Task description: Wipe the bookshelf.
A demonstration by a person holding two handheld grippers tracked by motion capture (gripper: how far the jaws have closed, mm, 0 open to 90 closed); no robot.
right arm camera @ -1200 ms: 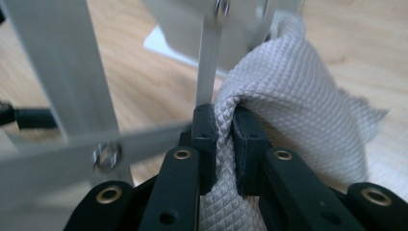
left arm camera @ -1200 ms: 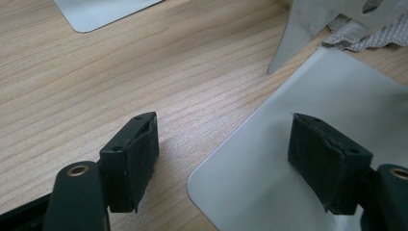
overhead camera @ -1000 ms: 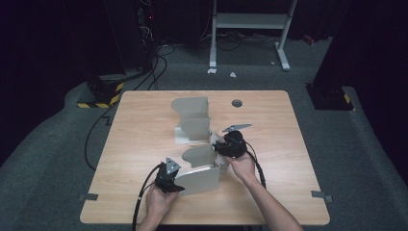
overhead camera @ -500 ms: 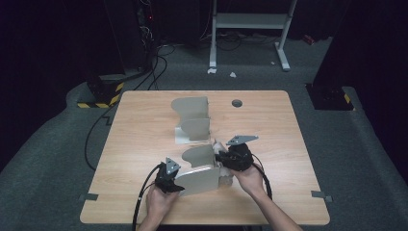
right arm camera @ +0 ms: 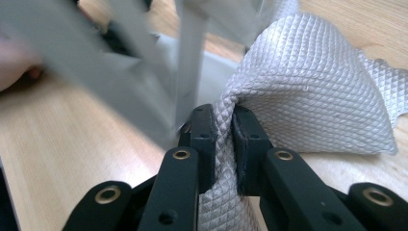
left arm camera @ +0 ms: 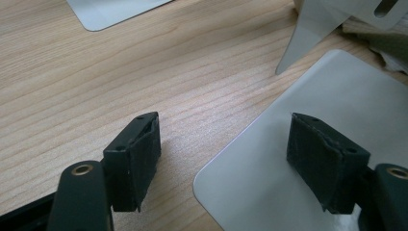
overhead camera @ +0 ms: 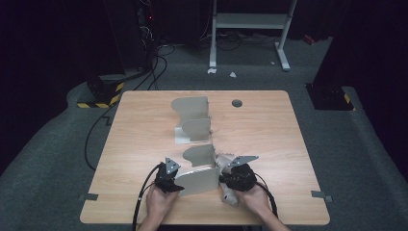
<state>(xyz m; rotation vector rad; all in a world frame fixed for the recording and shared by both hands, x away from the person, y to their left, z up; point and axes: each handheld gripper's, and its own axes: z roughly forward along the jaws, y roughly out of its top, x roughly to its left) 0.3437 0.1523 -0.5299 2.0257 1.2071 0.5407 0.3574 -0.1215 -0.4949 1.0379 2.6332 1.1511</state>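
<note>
A bent grey metal stand (overhead camera: 199, 179) sits near the table's front edge, with its flat base plate (left arm camera: 312, 91) on the wood. My left gripper (overhead camera: 179, 184) is at its left end. In the left gripper view the gripper (left arm camera: 223, 159) is open, one jaw over the wood and the other over the plate's rounded corner, pads apart from it. My right gripper (overhead camera: 226, 180) is at the stand's right side, shut on a pale quilted cloth (right arm camera: 308, 86) bunched between its pads (right arm camera: 204, 130). The cloth (overhead camera: 223, 161) trails beside the stand, which is blurred (right arm camera: 187, 62) in the right gripper view.
A second bent metal stand (overhead camera: 192, 120) is upright at the table's middle back. A round cable hole (overhead camera: 236, 102) lies at the back right. Tape marks (overhead camera: 90, 197) are on the front corners. Cables and a white frame (overhead camera: 250, 21) are on the floor beyond.
My right gripper has moved toward the table's front edge, carrying the cloth along the right side of the near stand. The left gripper has stayed put.
</note>
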